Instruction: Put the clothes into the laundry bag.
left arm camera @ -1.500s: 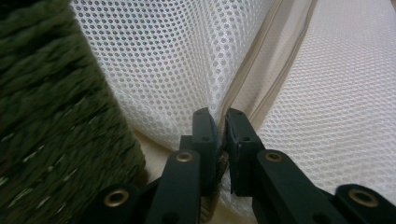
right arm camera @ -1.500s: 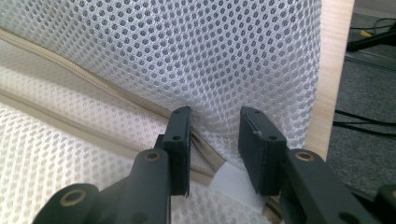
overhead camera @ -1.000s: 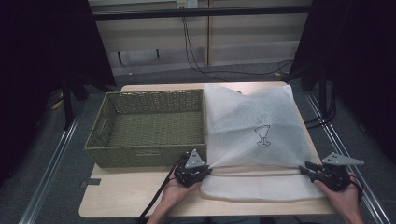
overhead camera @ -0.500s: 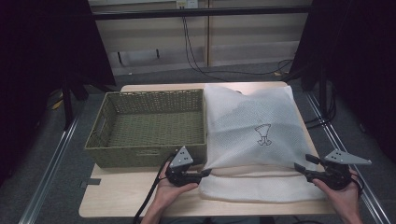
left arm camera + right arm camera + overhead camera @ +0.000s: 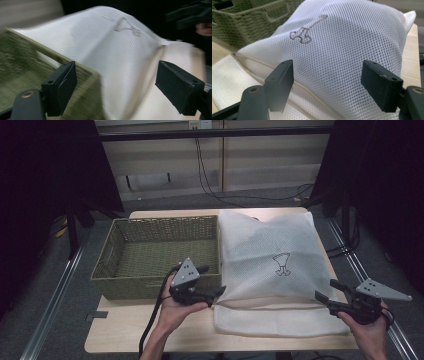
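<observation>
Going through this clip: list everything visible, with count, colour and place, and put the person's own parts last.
Mesh bag: one, white, small dark printed figure on it, lying on the table's right half, its near part spread flat toward the front edge.
Woven basket: one, olive green, left half of the table, beside the bag.
Table: one, light wood, centre of the high view.
Cables: several, dark, on the floor and wall behind the table.
Left gripper: one, black with grey plate, at the bag's near left corner, jaws just opened, nothing between them.
Right gripper: one, black with grey plate, at the bag's near right edge, jaws just opened, nothing held.
</observation>
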Demonstrator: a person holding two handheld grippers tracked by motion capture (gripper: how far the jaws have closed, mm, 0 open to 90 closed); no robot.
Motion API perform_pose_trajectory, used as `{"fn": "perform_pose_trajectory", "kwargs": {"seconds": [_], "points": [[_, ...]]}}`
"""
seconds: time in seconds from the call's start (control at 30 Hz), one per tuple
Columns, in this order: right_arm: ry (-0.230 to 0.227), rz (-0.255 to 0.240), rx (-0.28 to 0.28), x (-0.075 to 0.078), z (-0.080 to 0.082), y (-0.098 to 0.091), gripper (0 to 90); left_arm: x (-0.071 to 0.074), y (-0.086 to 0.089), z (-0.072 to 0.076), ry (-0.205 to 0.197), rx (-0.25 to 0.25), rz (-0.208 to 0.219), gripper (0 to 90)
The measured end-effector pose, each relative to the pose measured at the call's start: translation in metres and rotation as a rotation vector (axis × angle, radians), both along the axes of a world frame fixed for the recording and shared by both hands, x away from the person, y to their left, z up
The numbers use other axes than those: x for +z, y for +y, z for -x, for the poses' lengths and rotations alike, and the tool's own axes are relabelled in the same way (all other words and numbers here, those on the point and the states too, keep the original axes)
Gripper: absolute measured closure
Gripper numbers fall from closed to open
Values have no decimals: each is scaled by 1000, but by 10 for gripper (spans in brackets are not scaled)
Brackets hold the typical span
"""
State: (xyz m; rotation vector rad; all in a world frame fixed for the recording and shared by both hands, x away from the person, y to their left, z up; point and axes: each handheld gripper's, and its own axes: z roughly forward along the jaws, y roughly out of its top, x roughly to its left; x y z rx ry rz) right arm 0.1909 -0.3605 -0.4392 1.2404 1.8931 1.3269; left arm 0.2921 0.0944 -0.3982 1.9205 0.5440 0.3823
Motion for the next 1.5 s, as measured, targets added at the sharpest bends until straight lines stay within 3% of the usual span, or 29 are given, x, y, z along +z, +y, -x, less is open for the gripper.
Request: {"fn": "perform_pose_trajectory", "kwargs": {"seconds": [0.03, 0.1, 0.2, 0.33, 0.63, 0.7, 0.8, 0.87, 0.97, 1.0, 1.1, 1.13, 1.23, 1.33, 1.37, 1.43, 1.5], "points": [[-6, -1, 3, 1, 0, 0, 262, 4, -3, -5, 6, 29, -25, 146], [-25, -8, -7, 3, 1, 0, 262, 12, -3, -12, 33, 18, -82, 102], [-30, -14, -6, 4, 3, -1, 262, 20, 11, -15, 56, 10, -51, 95], [-24, -11, -18, -1, 5, -1, 258, 20, 46, -10, 33, 79, -83, 84], [-33, -9, -38, -5, 11, 6, 241, 4, 129, 27, -13, 273, 7, 64], [-37, -10, -45, -6, 11, 8, 241, -4, 145, 34, 14, 273, 14, 46], [-27, -12, -48, -10, 13, 11, 240, -21, 171, 45, 40, 314, 32, 56], [-17, 1, -46, -12, 15, 13, 239, -28, 186, 50, 36, 347, 34, 51], [-16, -7, -51, -13, 16, 15, 237, -34, 205, 59, 24, 398, 82, 36], [-19, -11, -51, -14, 17, 15, 236, -36, 210, 62, 27, 404, 112, 27], [-13, -18, -70, -17, 20, 12, 231, -43, 223, 71, 27, 395, 120, 25], [-11, -41, -78, -17, 21, 10, 231, -47, 227, 74, 28, 402, 122, 24], [-22, -36, -105, -19, 24, 7, 230, -59, 234, 80, 42, 464, 98, 26], [-24, -47, -114, -20, 25, 7, 228, -64, 241, 80, 81, 476, 131, 31], [-22, -45, -119, -21, 25, 8, 228, -64, 243, 83, 77, 484, 149, 32], [-20, -33, -113, -21, 25, 8, 228, -62, 243, 86, 52, 508, 149, 36], [-24, -36, -116, -22, 25, 7, 225, -61, 243, 85, 53, 506, 145, 36]]}}
